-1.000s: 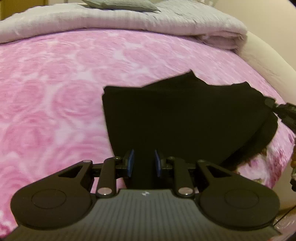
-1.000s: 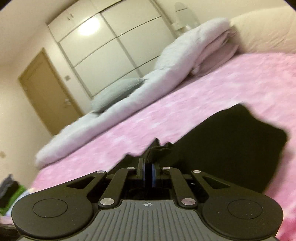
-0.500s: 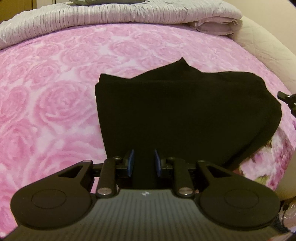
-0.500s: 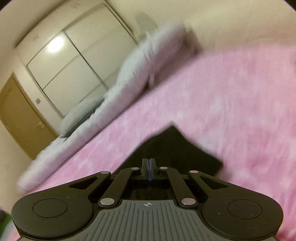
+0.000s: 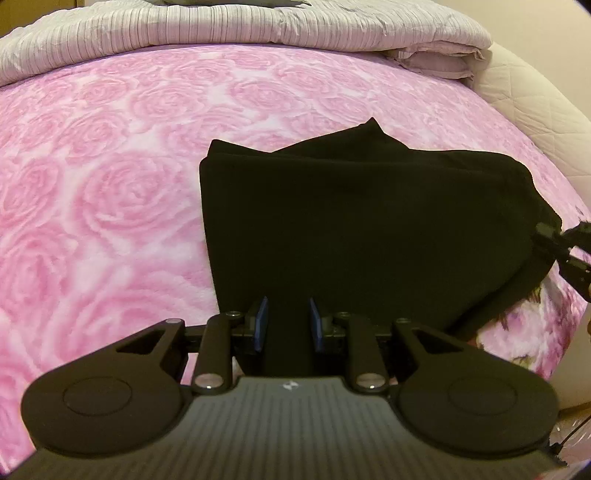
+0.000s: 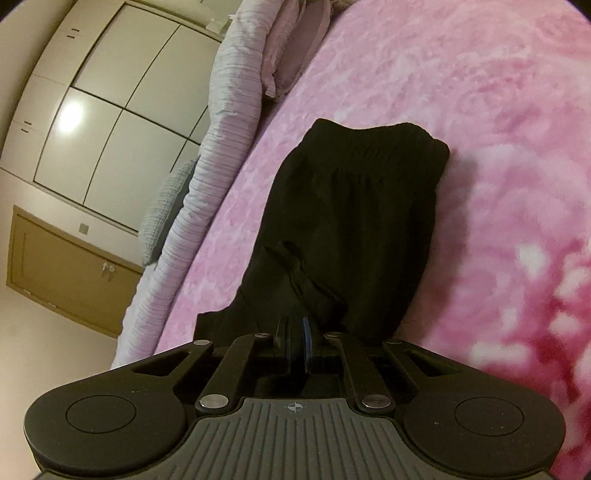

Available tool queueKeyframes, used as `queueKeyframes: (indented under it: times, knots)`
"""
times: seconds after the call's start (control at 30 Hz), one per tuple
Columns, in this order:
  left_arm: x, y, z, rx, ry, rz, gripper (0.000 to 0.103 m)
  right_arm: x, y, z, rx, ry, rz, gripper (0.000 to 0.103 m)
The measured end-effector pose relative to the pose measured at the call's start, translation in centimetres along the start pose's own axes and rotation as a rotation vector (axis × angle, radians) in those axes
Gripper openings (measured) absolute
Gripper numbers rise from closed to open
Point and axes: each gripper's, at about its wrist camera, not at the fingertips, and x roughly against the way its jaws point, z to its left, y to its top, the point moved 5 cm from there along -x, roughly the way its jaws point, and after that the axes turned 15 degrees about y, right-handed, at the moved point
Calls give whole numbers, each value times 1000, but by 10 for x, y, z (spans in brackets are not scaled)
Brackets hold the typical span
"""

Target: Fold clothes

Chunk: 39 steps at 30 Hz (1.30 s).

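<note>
Black clothing (image 5: 362, 229), one folded piece, lies flat on the pink rose-patterned bedspread (image 5: 110, 192), close to the bed's near right corner as the left wrist camera sees it. One pointed corner of the fabric sticks up past its far edge. In the right wrist view the same garment (image 6: 354, 221) shows a gathered waistband at its far end and a creased fold near the camera.

Two grippers are in play. The left gripper (image 5: 287, 328) points down at the near edge of the garment; its two blue pads (image 5: 261, 325) stand apart with dark cloth showing in the gap, and they do not squeeze it. The right gripper (image 6: 295, 343) sits at the garment's other end, seen rolled so that the room looks tilted. Its jaws have just been opening and now show a narrow slit, with black fabric right at the tips; whether any cloth remains pinched I cannot tell. Its tip also appears at the right edge of the left wrist view (image 5: 554, 240), touching the garment's side.

One folded pale striped quilt (image 5: 221, 33) lies along the far side of the bed, with one grey pillow (image 6: 166, 218) beside it. Beyond stand a white wardrobe (image 6: 110, 110) and one wooden door (image 6: 62, 273).
</note>
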Motion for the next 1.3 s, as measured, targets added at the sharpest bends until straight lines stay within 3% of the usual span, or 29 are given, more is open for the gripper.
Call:
queueKeyframes:
  times: [0.03, 0.1, 0.13, 0.23, 0.33, 0.37, 0.43, 0.47, 0.57, 0.6, 0.8, 0.93, 1.07, 1.13, 1.3]
  knots:
    - [0, 0, 0, -1, 1, 0, 20, 1, 0, 1, -16, 24, -12, 17]
    - [0, 1, 1, 1, 2, -1, 20, 6, 3, 1, -80, 79, -52, 71]
    - [0, 1, 1, 2, 3, -2, 20, 8, 6, -1, -103, 89, -66, 76]
    - [0, 0, 0, 3, 2, -4, 20, 4, 10, -3, -96, 73, -58, 75]
    - [0, -1, 1, 5, 0, -4, 20, 1, 12, -4, -76, 59, -45, 75]
    - [0, -1, 2, 6, -1, -3, 20, 0, 11, -5, -68, 50, -38, 69]
    - [0, 0, 4, 8, -1, -3, 20, -8, 10, -7, -43, 27, -28, 55]
    - [0, 0, 4, 10, -1, -3, 20, -12, 9, -8, -26, 21, -22, 39]
    - [-1, 1, 7, 21, -1, -2, 20, -22, 6, -8, 10, -12, 1, 32]
    - [-1, 1, 8, 25, -1, -2, 20, -25, 4, -8, 25, -18, 9, 10]
    - [1, 7, 6, 27, -7, -14, 20, -27, 4, 59, 446, -50, 29, 6]
    - [0, 9, -4, 18, -37, -21, 20, -17, 14, 79, 583, -62, -46, 6]
    - [-2, 8, -15, -1, -63, -19, 20, -6, 30, 34, 488, -182, -79, 6]
    - [-2, 8, -18, -10, -68, -22, 20, 1, 35, 13, 416, -197, -103, 6]
    - [-3, 8, -24, -25, -66, -22, 20, 6, 41, 25, 467, -201, -134, 6]
